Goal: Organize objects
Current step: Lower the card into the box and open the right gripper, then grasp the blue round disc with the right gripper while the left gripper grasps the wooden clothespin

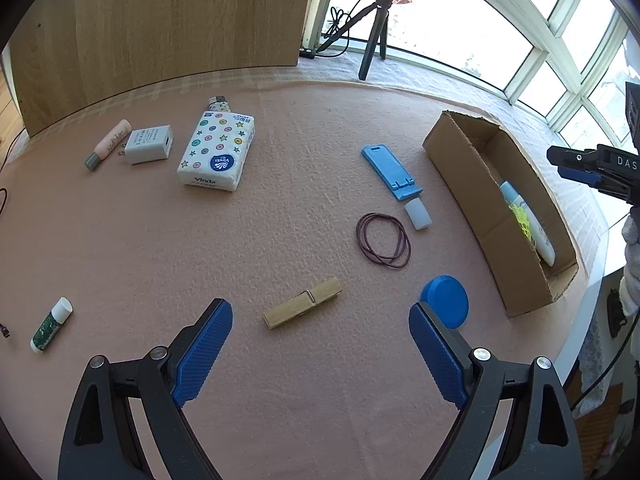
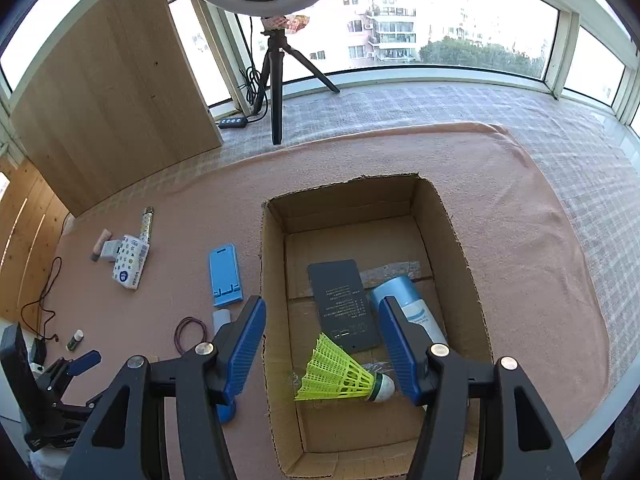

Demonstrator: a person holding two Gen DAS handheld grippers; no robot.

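You have one cardboard box point(image 2: 460, 240) holding three things: one yellow shuttlecock point(image 2: 340, 376), one dark flat card point(image 2: 344, 304) and one pale blue spray can point(image 2: 412, 308). On the pink cloth point(image 1: 280, 400) you have one wooden clothespin point(image 1: 303, 308), one blue round lid point(image 1: 446, 300), one bunch of rubber bands point(image 1: 384, 240), one blue phone stand point(image 1: 390, 172), one small white cap point(image 1: 418, 214), one tissue pack point(image 1: 218, 150), one white charger point(image 1: 149, 145), one lighter point(image 1: 218, 103) and two small tubes, one pink point(image 1: 108, 144), one green point(image 1: 51, 324).
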